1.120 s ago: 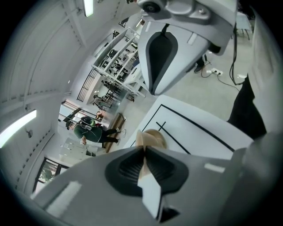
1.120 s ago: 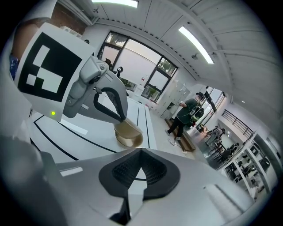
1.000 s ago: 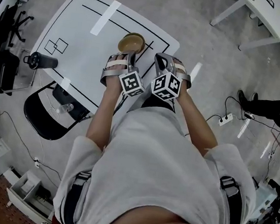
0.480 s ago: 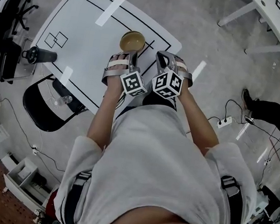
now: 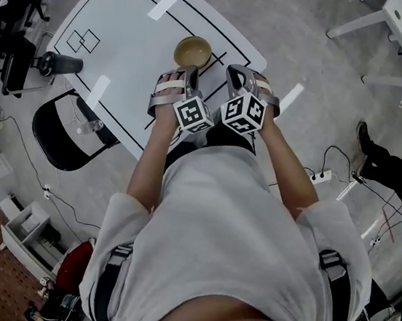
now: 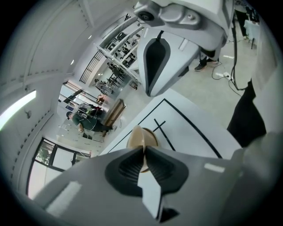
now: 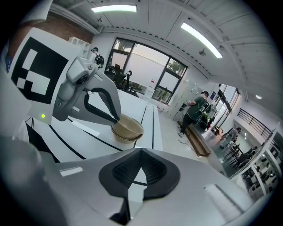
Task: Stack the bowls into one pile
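Near the table's (image 5: 122, 35) right edge is the bowl (image 5: 193, 49), its rim pinched in my left gripper (image 6: 143, 152); my right gripper (image 7: 141, 154) is closed and empty. I'd keep that pinch firm and the bowl level. Only the right gripper view shows a second rim beneath, seemingly nested bowls; the head view hides it.

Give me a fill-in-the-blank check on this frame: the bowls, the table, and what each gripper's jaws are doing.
A tan round bowl sits nested in a lower tan bowl on a white table marked with ___ lines.
The left gripper has its jaws shut on the tan round bowl's ___.
The right gripper has its jaws together and holds ___.
Missing words: black; rim; nothing.
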A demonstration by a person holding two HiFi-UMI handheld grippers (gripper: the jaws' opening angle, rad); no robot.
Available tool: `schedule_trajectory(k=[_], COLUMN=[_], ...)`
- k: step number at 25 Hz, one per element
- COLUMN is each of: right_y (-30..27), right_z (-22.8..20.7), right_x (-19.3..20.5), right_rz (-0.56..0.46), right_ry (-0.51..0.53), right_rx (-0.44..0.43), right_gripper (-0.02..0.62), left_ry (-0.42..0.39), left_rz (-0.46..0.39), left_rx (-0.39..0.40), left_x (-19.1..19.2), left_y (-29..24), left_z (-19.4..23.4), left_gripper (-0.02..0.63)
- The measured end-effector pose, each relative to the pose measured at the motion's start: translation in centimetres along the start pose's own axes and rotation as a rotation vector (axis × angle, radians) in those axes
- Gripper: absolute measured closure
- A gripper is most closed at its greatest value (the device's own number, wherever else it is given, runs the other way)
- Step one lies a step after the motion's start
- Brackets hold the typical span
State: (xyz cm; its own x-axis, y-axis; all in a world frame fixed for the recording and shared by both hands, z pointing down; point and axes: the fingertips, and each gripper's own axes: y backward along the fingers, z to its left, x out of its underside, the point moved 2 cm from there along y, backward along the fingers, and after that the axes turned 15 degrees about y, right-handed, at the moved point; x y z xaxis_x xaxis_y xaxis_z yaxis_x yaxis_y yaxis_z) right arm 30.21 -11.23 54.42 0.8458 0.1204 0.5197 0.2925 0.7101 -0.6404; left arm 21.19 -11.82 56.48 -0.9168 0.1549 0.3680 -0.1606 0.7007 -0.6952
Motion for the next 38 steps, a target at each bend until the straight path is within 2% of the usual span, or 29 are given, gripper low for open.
schedule_trajectory(k=[5,10,14,16,18,22,24,26,29,38], right_y=[-0.4,-1.2,-1.3,-1.1,-0.7,0.7,1.6,2.8,5.7,15.3], right_z=[0.0,-0.5,-0.4,0.2,1.1,3.0,3.9,4.5,5.5,9.2], right_x=[0.7,1.1,0.5,-0.1,-1.0,-3.3,-4.7,-6.5,-8.8,-12.8], right_rz=[-0.027,-0.043,-0.06,-0.072,-0.086,-0.139,-0.185,-0.265,-0.371,-0.494], right_ry=[-0.047,-0.084,-0.108,-0.115,-0.137,-0.23,-0.267,-0.337,-0.434,-0.487], right_rx=[-0.045,-0.077,-0.078,-0.09,-0.117,-0.158,-0.154,-0.15,-0.142,0.04], right_gripper=[0.595,0.595,0.595,0.595,0.595,0.595,0.595,0.595,0.596,0.597], left_ry=[0.061,0.211,0.327,0.402,0.511,0.854,1.011,1.111,1.168,1.209], left_rz=[0.021,0.029,0.005,-0.016,-0.053,-0.158,-0.198,-0.225,-0.256,-0.397], left_rx=[0.008,0.063,0.048,0.027,0.034,0.089,0.071,0.032,-0.023,-0.138], left_x=[-0.3,-0.2,0.1,0.5,0.8,2.1,3.7,5.3,7.1,10.0], left_y=[-0.6,-0.8,0.3,1.5,2.9,6.6,8.4,10.0,13.1,23.7], left_z=[-0.4,-0.6,0.2,0.8,1.1,1.2,1.3,1.5,1.1,-1.2], left_gripper=[0.588,0.531,0.536,0.569,0.585,0.603,0.603,0.603,0.603,0.603])
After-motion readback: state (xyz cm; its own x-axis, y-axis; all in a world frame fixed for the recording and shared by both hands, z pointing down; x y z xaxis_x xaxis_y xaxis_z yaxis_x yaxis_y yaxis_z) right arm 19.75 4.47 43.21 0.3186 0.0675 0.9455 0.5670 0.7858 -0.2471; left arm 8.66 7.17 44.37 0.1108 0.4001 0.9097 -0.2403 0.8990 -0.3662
